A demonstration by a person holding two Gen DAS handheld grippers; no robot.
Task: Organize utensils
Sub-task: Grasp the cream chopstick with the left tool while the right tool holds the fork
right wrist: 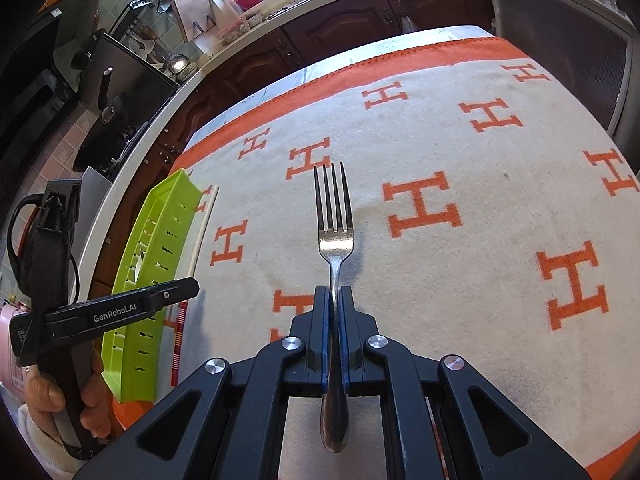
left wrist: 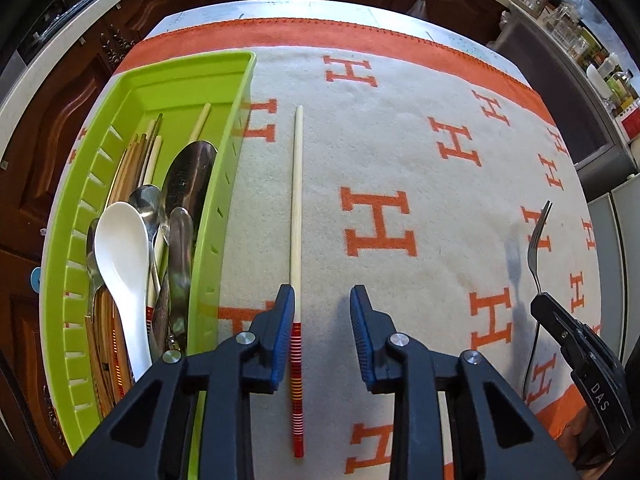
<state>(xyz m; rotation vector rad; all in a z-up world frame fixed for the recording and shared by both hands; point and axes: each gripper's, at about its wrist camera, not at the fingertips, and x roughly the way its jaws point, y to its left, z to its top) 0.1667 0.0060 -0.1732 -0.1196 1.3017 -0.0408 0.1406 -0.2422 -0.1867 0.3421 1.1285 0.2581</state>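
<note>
The left wrist view looks down into the green tray (left wrist: pixel 168 92) on the left, full of spoons (left wrist: pixel 120 248) and chopsticks; the right wrist view shows only its outer wall. One chopstick (left wrist: pixel 297 208) lies on the cloth (left wrist: pixel 400 152) of the tabletop, just right of the tray. The left tool (left wrist: pixel 322 312) points steeply down over its striped near end; the left pad touches the stick, the right pad stands apart, so the tool is released. The right tool (right wrist: pixel 333 300) is clenched on the handle of a fork (right wrist: pixel 334 216), prongs pointing far, lifted over the cloth. In the right wrist view a hand (right wrist: pixel 60 396) grips the handle of the left tool.
</note>
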